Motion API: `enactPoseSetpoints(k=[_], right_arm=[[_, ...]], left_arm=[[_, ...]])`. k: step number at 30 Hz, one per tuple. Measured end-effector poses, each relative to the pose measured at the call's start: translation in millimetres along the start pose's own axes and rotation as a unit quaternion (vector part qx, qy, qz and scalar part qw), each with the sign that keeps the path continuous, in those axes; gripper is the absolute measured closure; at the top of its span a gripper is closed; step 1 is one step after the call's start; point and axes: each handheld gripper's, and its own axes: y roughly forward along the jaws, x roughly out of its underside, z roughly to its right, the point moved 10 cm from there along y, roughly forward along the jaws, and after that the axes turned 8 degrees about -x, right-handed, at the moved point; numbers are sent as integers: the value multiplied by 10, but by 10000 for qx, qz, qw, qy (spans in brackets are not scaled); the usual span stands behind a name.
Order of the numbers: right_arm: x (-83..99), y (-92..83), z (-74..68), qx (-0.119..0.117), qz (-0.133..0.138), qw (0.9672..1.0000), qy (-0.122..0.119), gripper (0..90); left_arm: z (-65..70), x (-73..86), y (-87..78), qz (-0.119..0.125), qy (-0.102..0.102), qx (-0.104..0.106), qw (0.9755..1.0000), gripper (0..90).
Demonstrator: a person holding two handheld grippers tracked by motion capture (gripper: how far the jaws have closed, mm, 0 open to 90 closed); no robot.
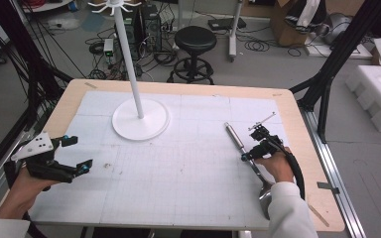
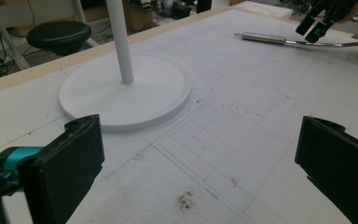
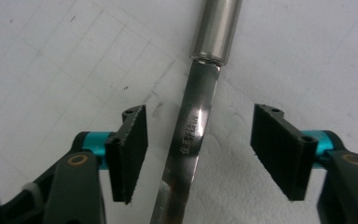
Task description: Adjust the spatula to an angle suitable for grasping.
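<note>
1. Right gripper view: the right gripper (image 3: 198, 154) straddles the flat steel shaft of a long metal ladle (image 3: 191, 140); its ribbed black fingers (image 3: 130, 154) stand partly apart, a gap on each side of the shaft, pads not touching it. Ladle lies flat on the white gridded mat (image 3: 51, 70).
2. High view, near edge: the person's right hand (image 1: 278, 166) holds that gripper (image 1: 250, 151) over the ladle (image 1: 243, 148), at the right side of the bench (image 1: 297, 129). Cylindrical handle points away from the person; bowl end lies near the white sleeve (image 1: 287, 208).
3. High view, left: the left gripper (image 1: 77, 153) is held above the mat's left part, fingers wide, nothing between them. Well apart from the ladle.
4. Left gripper view: wide black fingers (image 2: 65, 168) frame bare mat with brown stains.
5. Farther back: white round-based stand with upright pole (image 1: 140, 119), standing on the mat.
6. Beyond the bench: black round stool (image 1: 195, 42) on the floor.
</note>
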Motion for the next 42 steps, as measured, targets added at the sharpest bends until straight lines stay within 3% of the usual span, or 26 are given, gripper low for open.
enactPoseSetpoints(k=[13, 34, 42], right_arm=[[27, 56, 17, -40, -38, 9998, 170, 561], [-15, 133, 2, -30, -103, 9993, 355, 685], [-20, 131, 6, -22, -134, 9971, 746, 720]], left_arm=[[6, 4, 6, -12, 4, 9, 10000, 18], [10, 1, 3, -4, 2, 29, 10000, 18], [11, -3, 0, 7, -4, 24, 10000, 18]])
